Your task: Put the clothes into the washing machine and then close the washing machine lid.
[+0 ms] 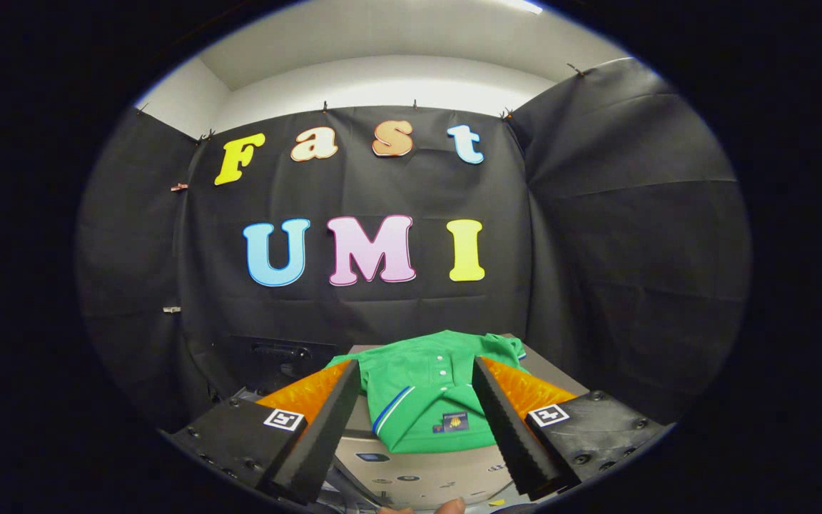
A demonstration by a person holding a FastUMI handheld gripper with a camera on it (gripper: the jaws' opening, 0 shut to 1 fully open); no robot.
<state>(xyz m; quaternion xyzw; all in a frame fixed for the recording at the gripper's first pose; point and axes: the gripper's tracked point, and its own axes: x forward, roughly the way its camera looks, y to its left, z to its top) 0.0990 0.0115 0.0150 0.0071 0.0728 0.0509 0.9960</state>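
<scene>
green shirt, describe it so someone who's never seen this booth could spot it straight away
Start at the black cloth wall of the booth; at its foot stands a grey-topped machine. The green shirt lies folded on that top, just ahead of the open gripper and seen between its fingers. It is the only bright green thing there, with white buttons, a blue and white stripe and a small dark tag.

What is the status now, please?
Tongs open, holding nothing. Green shirt lies folded on washing machine top, between the fingers. Nothing blocking.
</scene>
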